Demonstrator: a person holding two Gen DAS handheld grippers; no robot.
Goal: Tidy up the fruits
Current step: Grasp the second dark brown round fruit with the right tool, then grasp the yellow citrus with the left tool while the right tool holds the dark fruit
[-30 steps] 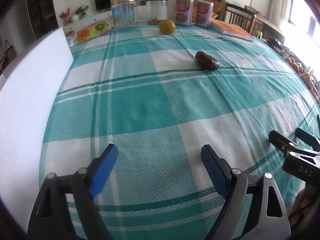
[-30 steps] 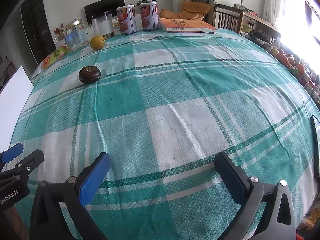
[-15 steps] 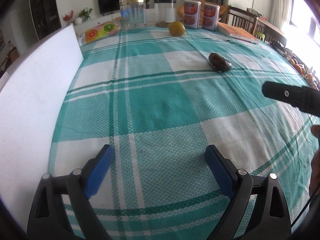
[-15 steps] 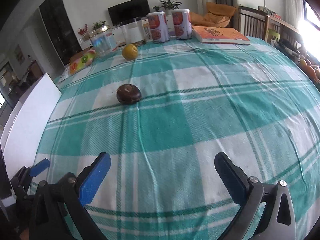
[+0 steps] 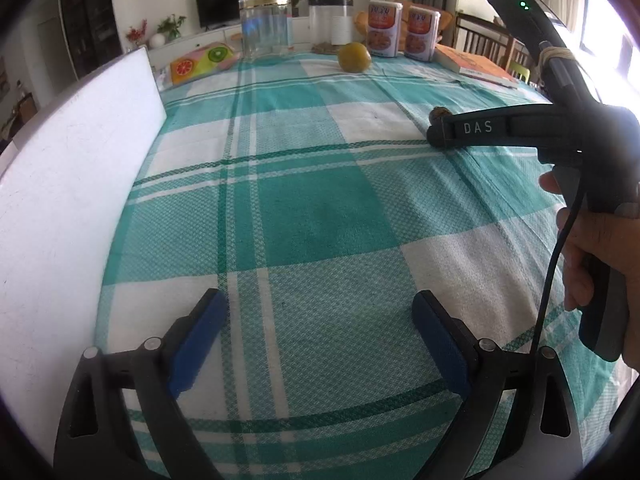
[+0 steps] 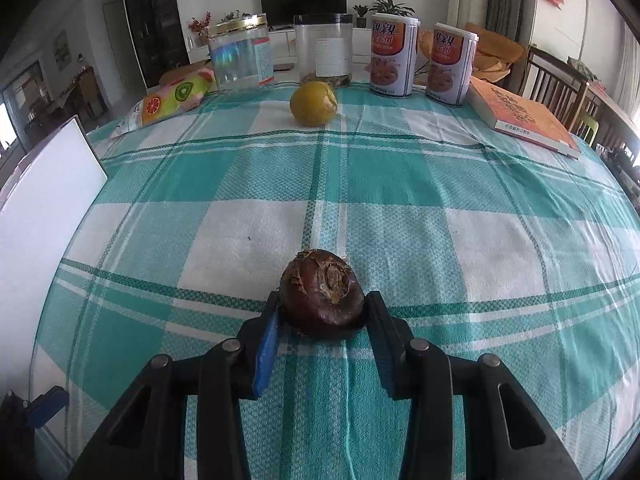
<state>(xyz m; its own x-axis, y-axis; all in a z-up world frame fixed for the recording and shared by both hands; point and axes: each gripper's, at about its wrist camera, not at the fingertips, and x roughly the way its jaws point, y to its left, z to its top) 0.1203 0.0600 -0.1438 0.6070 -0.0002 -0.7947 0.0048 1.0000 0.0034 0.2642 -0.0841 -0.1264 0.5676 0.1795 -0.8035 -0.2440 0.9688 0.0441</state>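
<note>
Two fruits on the surface: one dark brown fruit (image 6: pixel 322 293) between the jaws, one yellow-green citrus (image 6: pixel 313 103) well beyond them. Farther still: two clear jars (image 6: pixel 240 53), two printed canisters (image 6: pixel 393 56), one orange book (image 6: pixel 524 117), one fruit-print packet (image 6: pixel 172 98). One white board (image 6: pixel 44 184) left of the jaws.

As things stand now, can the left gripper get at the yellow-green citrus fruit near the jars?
Probably yes. The left gripper is open and empty, and only bare tablecloth lies between it and the citrus fruit. The right gripper, closing on the dark brown fruit, stays off to the side.
</note>
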